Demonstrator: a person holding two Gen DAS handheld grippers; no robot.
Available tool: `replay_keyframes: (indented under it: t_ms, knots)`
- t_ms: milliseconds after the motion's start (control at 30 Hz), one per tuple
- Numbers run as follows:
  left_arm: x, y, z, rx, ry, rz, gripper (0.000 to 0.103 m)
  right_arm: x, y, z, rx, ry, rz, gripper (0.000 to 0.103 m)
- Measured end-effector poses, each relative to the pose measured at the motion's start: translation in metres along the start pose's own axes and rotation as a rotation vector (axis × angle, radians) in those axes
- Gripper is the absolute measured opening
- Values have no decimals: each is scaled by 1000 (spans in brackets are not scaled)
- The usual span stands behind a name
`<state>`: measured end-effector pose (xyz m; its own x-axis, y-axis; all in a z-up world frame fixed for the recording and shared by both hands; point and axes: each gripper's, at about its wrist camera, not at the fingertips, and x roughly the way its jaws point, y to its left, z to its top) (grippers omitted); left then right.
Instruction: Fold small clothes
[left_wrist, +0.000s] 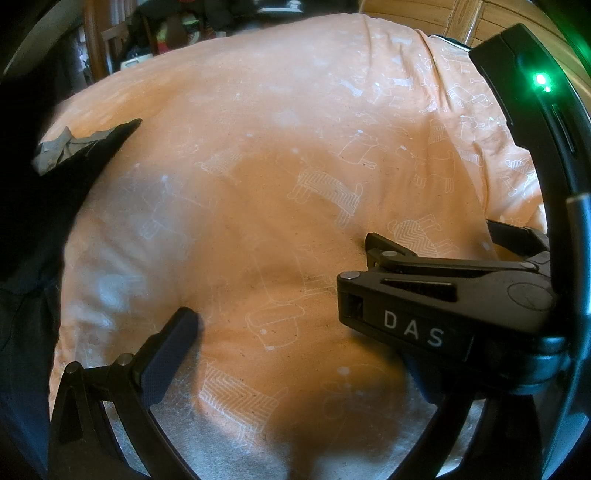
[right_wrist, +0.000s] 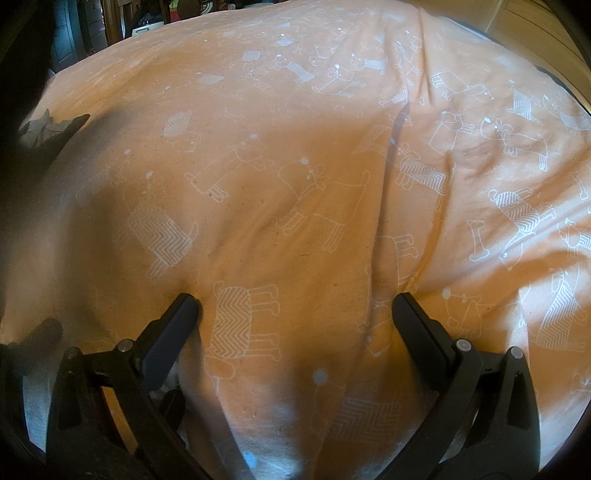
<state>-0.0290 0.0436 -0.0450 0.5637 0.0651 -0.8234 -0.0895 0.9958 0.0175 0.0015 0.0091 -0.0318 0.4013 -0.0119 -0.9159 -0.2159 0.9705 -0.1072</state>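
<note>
Both of our grippers hang empty over the bed. Our right gripper (right_wrist: 295, 314) has its jaws spread wide, with only the orange sheet (right_wrist: 280, 177) between them. Our left gripper (left_wrist: 266, 317) shows just one finger (left_wrist: 173, 343) clearly in its own view; the other side is hidden behind the right gripper (left_wrist: 436, 295), which crosses in front of it. From the wide stretch of sheet beside that one finger, we judge the left gripper to be released too, holding nothing.

The one piece of clothing we can see is a dark garment (left_wrist: 74, 162) with a grey patch, lying at the far left edge of the bed (left_wrist: 258, 92). It is well apart from both grippers, and it also shows at the left edge of the right wrist view (right_wrist: 48, 136). What kind of garment it is we cannot tell.

We judge that folding has not begun on this piece; we are between grasps. The next move calls for swinging both grippers left, pinching the dark garment at two edges, and pulling it onto the open middle of the bed to spread it flat.

The only readable writing is "DAS" in pale letters on the right gripper's body. The sheet carries white outlined dogs and bones, but no text.
</note>
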Motion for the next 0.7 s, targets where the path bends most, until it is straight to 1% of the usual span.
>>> replay_keyframes:
  t_ms: [467,700]
  knots:
    - [-1,0,0,3,-15,4,103,0,0,0,3,-4,4,103]
    - [-1,0,0,2,-9,3,103,0,0,0,3,-3,4,103]
